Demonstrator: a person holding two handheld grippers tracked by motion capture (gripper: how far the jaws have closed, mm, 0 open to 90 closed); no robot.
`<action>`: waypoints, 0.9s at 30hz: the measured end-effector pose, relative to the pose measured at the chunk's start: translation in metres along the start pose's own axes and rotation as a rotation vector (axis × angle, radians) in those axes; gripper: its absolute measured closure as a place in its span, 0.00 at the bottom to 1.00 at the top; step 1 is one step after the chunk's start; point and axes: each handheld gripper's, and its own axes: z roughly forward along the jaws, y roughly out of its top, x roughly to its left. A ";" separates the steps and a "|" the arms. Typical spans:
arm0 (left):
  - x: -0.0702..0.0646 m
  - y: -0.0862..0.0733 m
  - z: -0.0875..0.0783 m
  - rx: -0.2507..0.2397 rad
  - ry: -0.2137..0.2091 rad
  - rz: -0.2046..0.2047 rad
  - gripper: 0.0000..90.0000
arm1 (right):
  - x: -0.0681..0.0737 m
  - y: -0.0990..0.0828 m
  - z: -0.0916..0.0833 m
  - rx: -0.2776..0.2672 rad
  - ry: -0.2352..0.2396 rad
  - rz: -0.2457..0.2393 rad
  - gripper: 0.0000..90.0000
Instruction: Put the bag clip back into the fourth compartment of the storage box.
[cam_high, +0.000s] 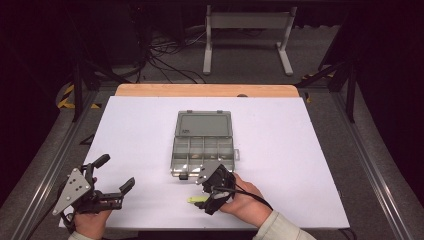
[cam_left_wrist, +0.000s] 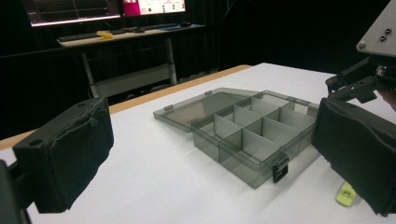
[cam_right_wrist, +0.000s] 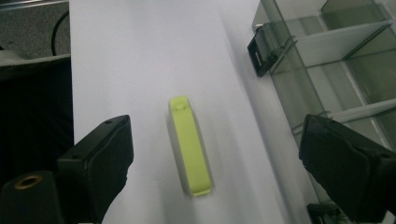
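A clear grey compartment box (cam_high: 202, 150) lies open at the table's middle, its lid (cam_high: 204, 123) folded flat behind it; the box (cam_left_wrist: 252, 135) has empty compartments and a black latch (cam_left_wrist: 280, 171). A small yellow-green clip (cam_right_wrist: 190, 144) lies flat on the white table just in front of the box (cam_right_wrist: 336, 70). My right gripper (cam_high: 207, 197) hovers over the clip (cam_high: 196, 200), open, with a jaw on each side and not touching it. My left gripper (cam_high: 116, 175) stands open near the front left corner, holding nothing. The clip (cam_left_wrist: 346, 193) peeks out beside the left gripper's right jaw.
The white mat (cam_high: 280, 150) covers a wooden table (cam_high: 150, 90). Behind it stand a white metal stand (cam_high: 247, 37) and cables on the floor (cam_high: 165, 55). A desk with monitors (cam_left_wrist: 112, 32) is far off.
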 end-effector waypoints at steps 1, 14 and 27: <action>0.000 0.000 0.000 0.000 0.000 0.000 0.00 | 0.001 -0.001 0.002 0.004 0.005 0.002 0.15; 0.000 0.000 0.000 0.001 -0.001 0.000 0.00 | 0.003 -0.004 0.020 0.069 0.065 -0.048 0.49; 0.000 0.000 0.000 0.003 -0.001 -0.001 0.00 | 0.004 -0.003 0.023 0.093 0.074 -0.096 0.86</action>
